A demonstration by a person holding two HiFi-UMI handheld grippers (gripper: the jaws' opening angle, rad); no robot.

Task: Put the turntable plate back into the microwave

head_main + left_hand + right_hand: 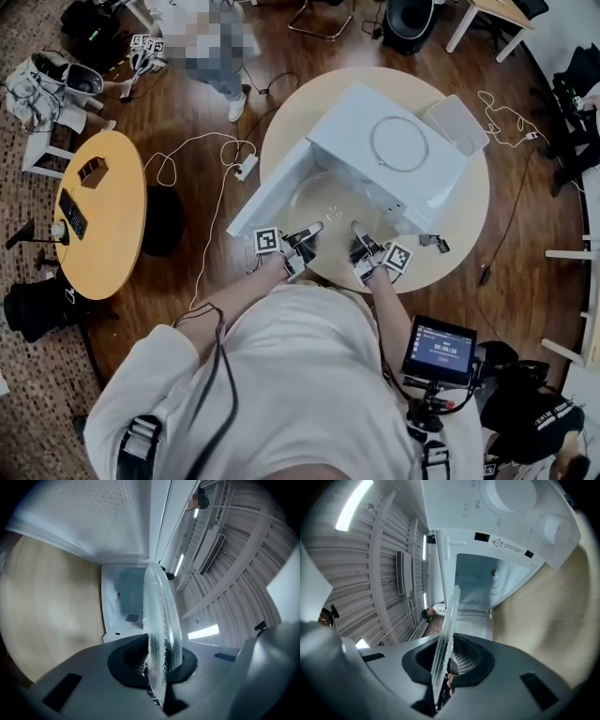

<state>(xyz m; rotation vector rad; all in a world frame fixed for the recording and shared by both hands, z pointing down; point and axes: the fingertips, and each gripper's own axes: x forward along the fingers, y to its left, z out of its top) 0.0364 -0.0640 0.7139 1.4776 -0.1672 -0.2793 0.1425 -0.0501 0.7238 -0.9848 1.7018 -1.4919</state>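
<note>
1. Plate level is the main care. The glass turntable plate (330,208) hangs at the centre of the head view, just before the open microwave (389,150) on the round bench (469,225), not yet seated.
2. Both sides should advance together, so the rim clears the door (270,192) and the cavity (487,585) walls. The plate should then settle flat on the cavity floor before either grip eases.
3. The left gripper (305,239) has its jaws pinching the plate's near rim, seen edge-on in its own view.
4. The right gripper (361,242) has its jaws almost together, clamped on the thin rim beside it.
</note>
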